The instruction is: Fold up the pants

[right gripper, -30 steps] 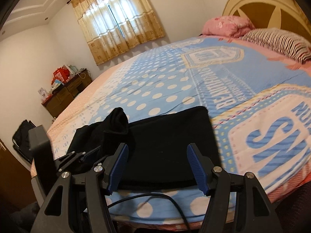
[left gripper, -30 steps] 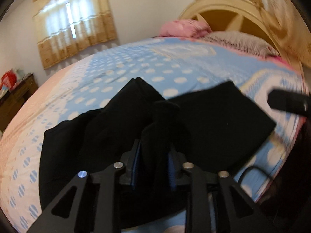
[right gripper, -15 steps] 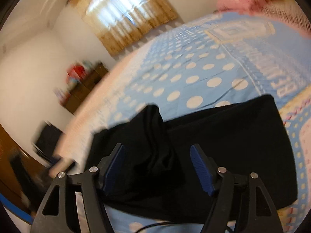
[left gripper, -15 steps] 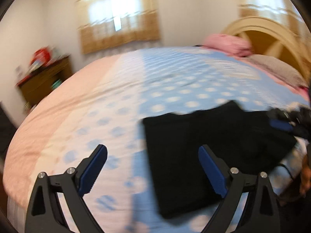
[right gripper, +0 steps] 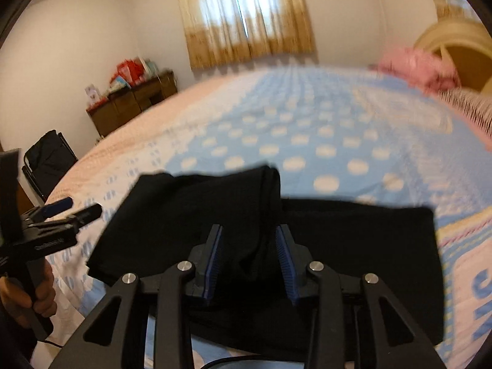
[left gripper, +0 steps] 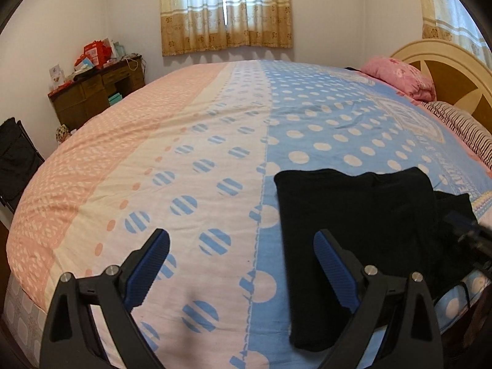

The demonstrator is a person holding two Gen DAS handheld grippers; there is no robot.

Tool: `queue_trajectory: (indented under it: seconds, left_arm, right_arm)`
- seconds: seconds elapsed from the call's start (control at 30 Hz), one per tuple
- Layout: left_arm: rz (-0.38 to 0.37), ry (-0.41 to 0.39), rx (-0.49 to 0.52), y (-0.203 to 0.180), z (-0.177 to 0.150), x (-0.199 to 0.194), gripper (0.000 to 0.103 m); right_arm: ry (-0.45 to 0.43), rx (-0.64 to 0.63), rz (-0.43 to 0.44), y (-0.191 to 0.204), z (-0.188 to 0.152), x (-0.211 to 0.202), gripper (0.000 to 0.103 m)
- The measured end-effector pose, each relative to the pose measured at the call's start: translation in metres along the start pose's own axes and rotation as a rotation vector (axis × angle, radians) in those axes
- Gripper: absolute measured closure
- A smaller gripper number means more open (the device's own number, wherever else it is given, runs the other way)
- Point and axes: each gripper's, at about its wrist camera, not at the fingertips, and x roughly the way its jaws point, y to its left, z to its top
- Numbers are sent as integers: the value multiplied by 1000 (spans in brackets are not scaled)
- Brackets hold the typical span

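Observation:
Black pants lie partly folded near the bed's front edge, a raised fold running down their middle. My left gripper is open over bare bedspread, left of the pants, with nothing between its fingers. It also shows at the left of the right wrist view, as the left gripper held by a hand. My right gripper hangs low over the pants, its jaws closing with the raised fold between the blue pads. In the left wrist view the right gripper is a blur at the right edge.
The bedspread is pink, white and blue with dots. A pink pillow, a striped pillow and a headboard are far right. A cluttered wooden dresser and a black chair stand left. A cable hangs at the front.
The left gripper let go of the black cloth, opened wide and swung left off the pants. The right gripper moved left over the raised fold and its jaws narrowed around it.

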Motion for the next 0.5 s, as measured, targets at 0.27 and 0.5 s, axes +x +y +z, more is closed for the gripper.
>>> queue_trajectory:
  seconds: [0.27, 0.5]
  left_arm:
    - [-11, 5, -29, -2, 4, 1, 6]
    - [-3, 7, -19, -4, 4, 3, 6]
  right_arm:
    - [169, -11, -42, 5, -17, 36, 71]
    - [113, -4, -16, -4, -8, 9, 94]
